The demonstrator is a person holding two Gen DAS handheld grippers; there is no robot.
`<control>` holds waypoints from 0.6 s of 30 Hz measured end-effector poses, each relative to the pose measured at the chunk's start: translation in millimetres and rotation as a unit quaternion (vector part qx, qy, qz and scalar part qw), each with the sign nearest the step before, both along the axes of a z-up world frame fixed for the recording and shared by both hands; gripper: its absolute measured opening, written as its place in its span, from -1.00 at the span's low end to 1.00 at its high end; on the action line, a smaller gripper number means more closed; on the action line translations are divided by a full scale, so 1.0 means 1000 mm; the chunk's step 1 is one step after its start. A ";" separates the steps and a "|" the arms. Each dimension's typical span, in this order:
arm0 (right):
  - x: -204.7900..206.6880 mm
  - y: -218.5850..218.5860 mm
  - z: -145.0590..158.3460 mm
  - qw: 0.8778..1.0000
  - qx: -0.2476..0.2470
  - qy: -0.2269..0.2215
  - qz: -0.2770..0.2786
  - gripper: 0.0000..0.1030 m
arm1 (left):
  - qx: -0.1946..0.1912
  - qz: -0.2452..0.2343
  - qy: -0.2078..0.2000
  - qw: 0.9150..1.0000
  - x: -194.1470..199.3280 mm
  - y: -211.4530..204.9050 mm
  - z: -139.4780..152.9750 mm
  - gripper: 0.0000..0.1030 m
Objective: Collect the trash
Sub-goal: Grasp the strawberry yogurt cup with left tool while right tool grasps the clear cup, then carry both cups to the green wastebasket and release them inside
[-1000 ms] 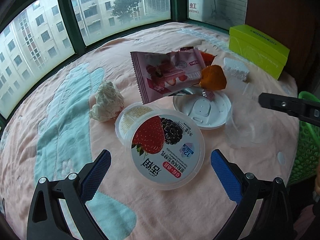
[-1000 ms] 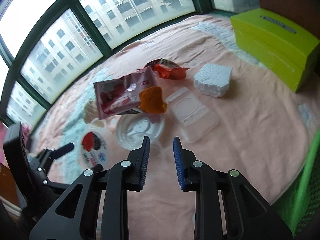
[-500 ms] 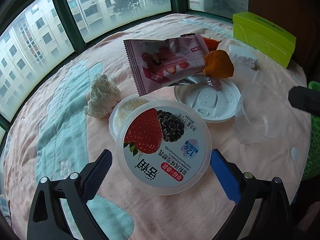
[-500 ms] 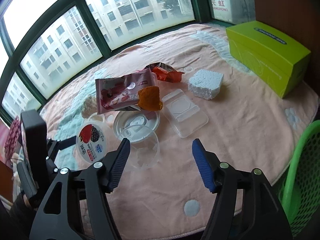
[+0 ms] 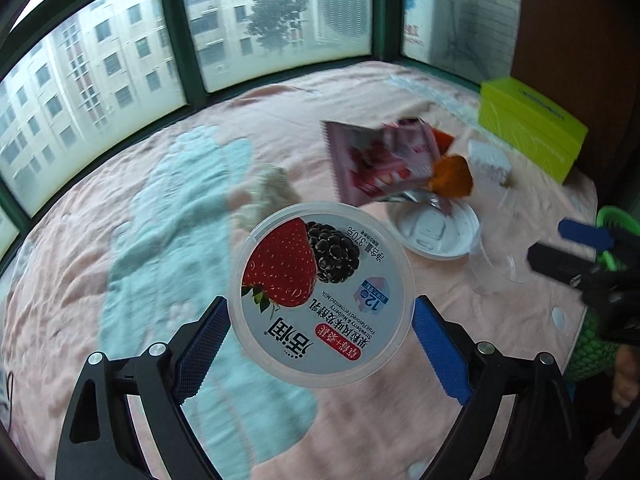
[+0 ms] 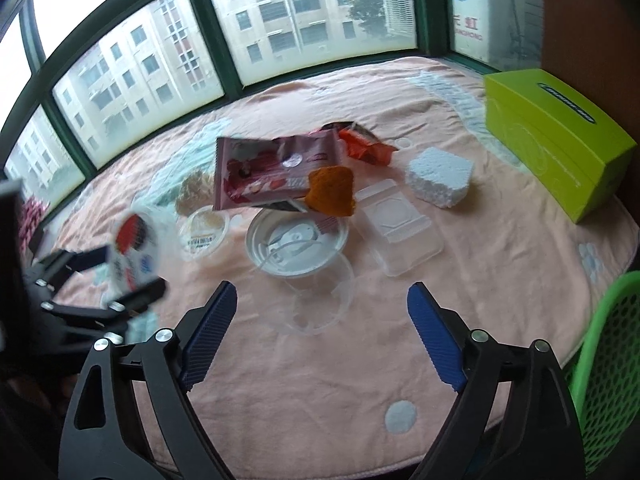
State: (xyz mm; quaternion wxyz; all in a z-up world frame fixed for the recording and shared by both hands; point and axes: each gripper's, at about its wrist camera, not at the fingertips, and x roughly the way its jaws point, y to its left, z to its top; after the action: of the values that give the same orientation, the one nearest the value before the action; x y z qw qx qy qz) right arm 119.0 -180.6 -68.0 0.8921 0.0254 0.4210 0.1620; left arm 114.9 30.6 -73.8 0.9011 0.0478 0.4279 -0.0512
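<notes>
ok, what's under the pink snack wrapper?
The pink snack wrapper overlaps the far rim of the white round lid; an orange crumpled piece sits at its right corner. Whatever lies under its middle is covered.

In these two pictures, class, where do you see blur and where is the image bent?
Left wrist view: the yogurt lid between the left gripper's pads is sharp, while the pink wrapper and cloth behind are smeared. Right wrist view: that lid looks blurred, the foam block crisp. Both views: the window frames bow.
</notes>
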 end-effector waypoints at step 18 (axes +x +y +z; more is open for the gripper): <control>0.011 0.009 -0.015 0.999 -0.016 0.028 -0.005 0.22 | -0.047 0.013 -0.011 0.999 -0.012 0.017 0.022 0.71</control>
State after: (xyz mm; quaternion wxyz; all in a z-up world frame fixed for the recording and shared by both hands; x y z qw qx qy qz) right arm 130.2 -171.4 -83.0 0.8810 0.0177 0.4484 0.1497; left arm 103.1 47.2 -51.8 0.9076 0.0001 0.4156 -0.0593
